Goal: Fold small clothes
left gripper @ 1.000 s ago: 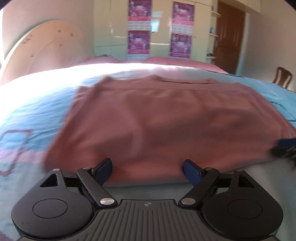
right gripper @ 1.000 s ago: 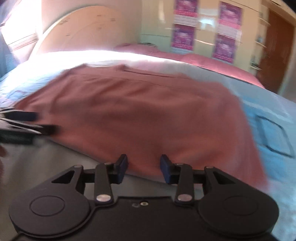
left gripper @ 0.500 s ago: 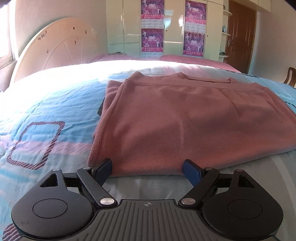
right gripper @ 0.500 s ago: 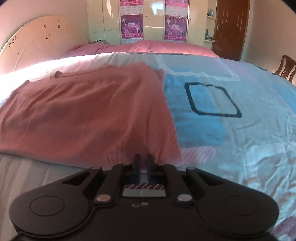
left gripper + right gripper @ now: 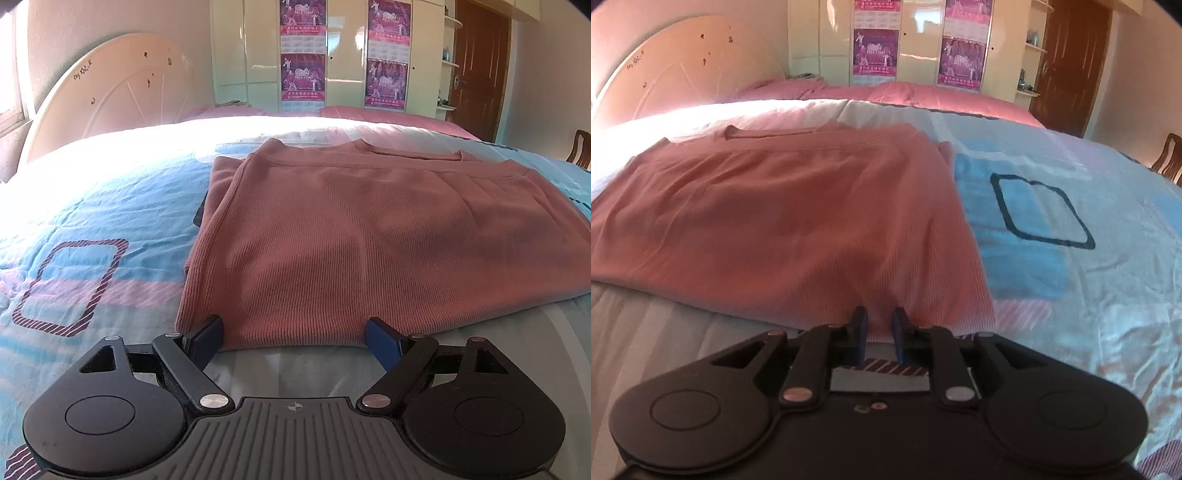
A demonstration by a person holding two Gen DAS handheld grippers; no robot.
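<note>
A pink ribbed garment (image 5: pixel 369 229) lies folded flat on the bed, neckline at the far side. My left gripper (image 5: pixel 293 328) stands wide open at the garment's near left corner, its blue fingers (image 5: pixel 207 332) astride the hem without pressing it. In the right wrist view the same garment (image 5: pixel 775 214) fills the left half. My right gripper (image 5: pixel 880 321) sits at its near right corner with a narrow gap, the jaws opening. The hem edge lies at the tips, and the pads do not pinch it.
The bed cover (image 5: pixel 1071 295) is light blue with pink bands and dark outlined squares. A white headboard (image 5: pixel 110 92) stands at the far left, pink pillows (image 5: pixel 923 96) at the back. Behind them are a wardrobe with posters (image 5: pixel 303 51), a brown door (image 5: pixel 480 62) and a chair (image 5: pixel 1171 155).
Both grippers slid apart along the near hem, the left to the left corner, the right to the right corner. The right jaws closed almost fully, then parted a little. The left stayed wide.
</note>
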